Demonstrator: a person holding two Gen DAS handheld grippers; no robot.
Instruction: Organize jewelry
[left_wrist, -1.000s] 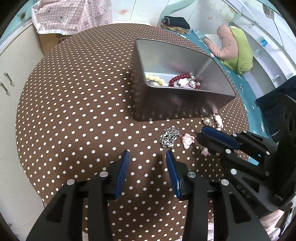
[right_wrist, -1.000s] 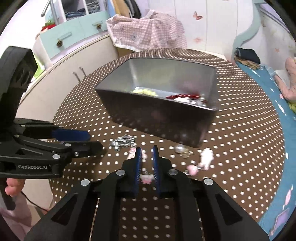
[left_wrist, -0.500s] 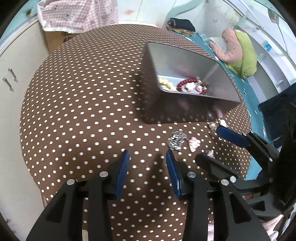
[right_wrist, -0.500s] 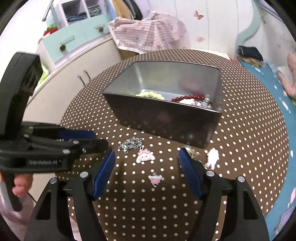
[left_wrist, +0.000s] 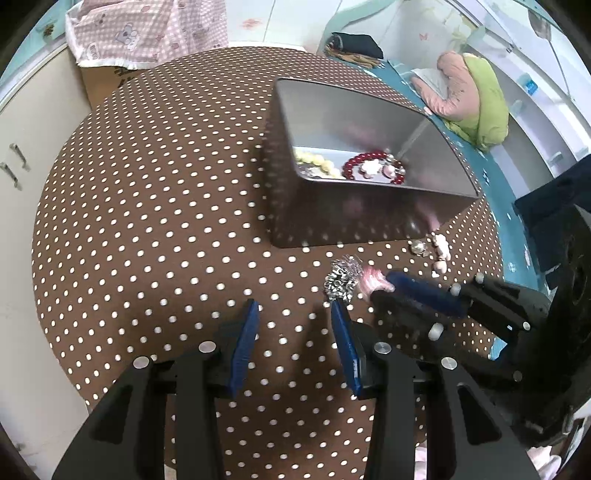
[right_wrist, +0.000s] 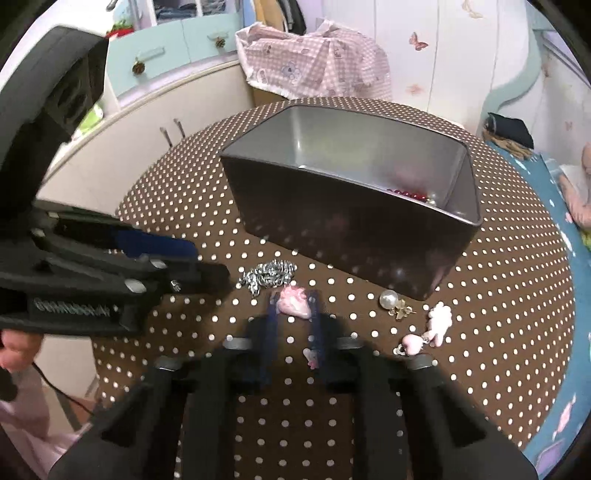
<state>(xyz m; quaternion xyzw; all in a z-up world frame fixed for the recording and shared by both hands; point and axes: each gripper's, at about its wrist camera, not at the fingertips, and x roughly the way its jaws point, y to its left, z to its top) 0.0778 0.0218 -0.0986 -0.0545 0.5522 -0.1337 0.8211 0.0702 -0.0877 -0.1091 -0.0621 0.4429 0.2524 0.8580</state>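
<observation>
Right hand-held gripper (right_wrist: 293, 306) has just snapped its jaws from wide apart onto the small, light, slippery pink charm (right_wrist: 293, 303) mid-frame, gripping its flat sides, while the left hand-held gripper (left_wrist: 293, 314) hovers half-open, empty.

Pink charm (right_wrist: 293, 303), silver chain (right_wrist: 267, 275), beside tin (right_wrist: 332, 225)

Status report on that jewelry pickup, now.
Left tongs open, empty. Right tongs just closed on pink charm, at table level. Silver chain close beside. Metal box just beyond.
</observation>
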